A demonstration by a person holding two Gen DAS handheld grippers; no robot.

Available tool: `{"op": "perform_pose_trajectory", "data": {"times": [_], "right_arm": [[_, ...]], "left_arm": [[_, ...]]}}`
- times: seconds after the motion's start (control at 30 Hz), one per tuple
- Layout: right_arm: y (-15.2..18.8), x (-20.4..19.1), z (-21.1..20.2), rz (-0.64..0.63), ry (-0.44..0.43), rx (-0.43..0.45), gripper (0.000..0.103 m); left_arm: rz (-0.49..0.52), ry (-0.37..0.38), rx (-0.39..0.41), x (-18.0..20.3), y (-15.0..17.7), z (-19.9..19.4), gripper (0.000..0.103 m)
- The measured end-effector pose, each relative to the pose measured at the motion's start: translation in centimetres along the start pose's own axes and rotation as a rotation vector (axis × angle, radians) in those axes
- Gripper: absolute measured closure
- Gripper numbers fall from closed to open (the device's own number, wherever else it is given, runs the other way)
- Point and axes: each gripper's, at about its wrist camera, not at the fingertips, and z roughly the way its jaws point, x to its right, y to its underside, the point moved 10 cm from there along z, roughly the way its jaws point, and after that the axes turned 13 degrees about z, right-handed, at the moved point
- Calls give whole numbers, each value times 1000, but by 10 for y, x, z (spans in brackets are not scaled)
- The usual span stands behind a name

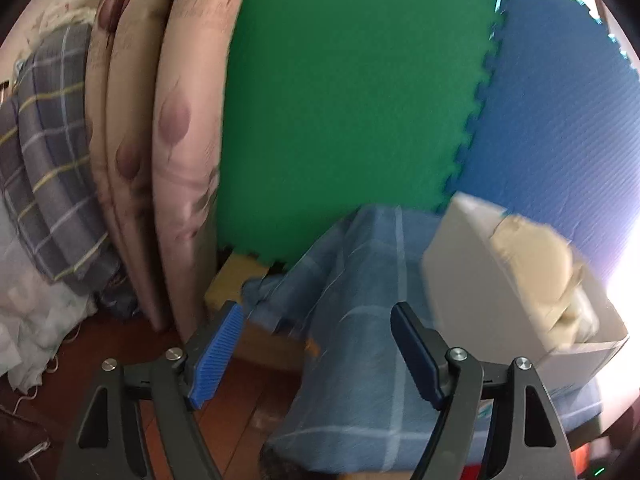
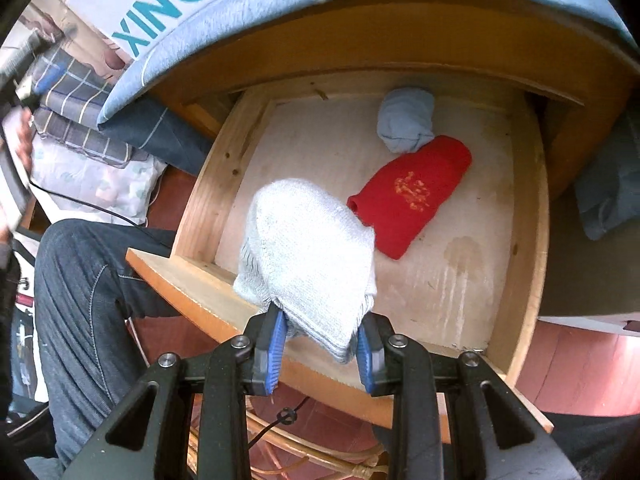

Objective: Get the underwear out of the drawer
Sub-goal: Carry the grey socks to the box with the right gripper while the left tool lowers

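right claw grips the white underwear above the drawer; left claw gapes wide.

Cloth, bare wood and ridged plastic

The drawer is unvarnished pale wood with a stained, matt base; its front edge looks glossier. The white underwear is a coarse ribbed knit, the red piece a finer knit, the blue bundle smooth cloth. The right gripper has matt black plastic arms, ridged blue pads and shiny metal bolts. The foam mats look finely textured.
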Motion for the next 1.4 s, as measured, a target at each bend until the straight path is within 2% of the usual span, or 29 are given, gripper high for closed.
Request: {"op": "perform_pose_trajectory", "data": {"times": [0.13,0.3,0.53,0.67,0.77,1.13,1.4], "right_arm": [[-3,3,-25,15,11,25,75],[-17,-8,-85,-26,42,112,74],[-56,-38,-181,-64,42,286,74],[-77,-58,-227,-100,41,378,74],[-93,-69,-251,-118,46,433,74],[-155,-94,-299,-118,83,585,72],[-214,-89,-287,-112,150,595,71]], "left_arm": [[-30,6,-29,-11,33,7,25],[9,61,-85,15,64,22,25],[213,170,-47,81,76,0,25],[347,186,-17,116,86,-14,25],[392,216,-23,136,97,-17,25],[516,256,-24,179,120,-23,25],[604,290,-67,205,143,-15,25]]}}
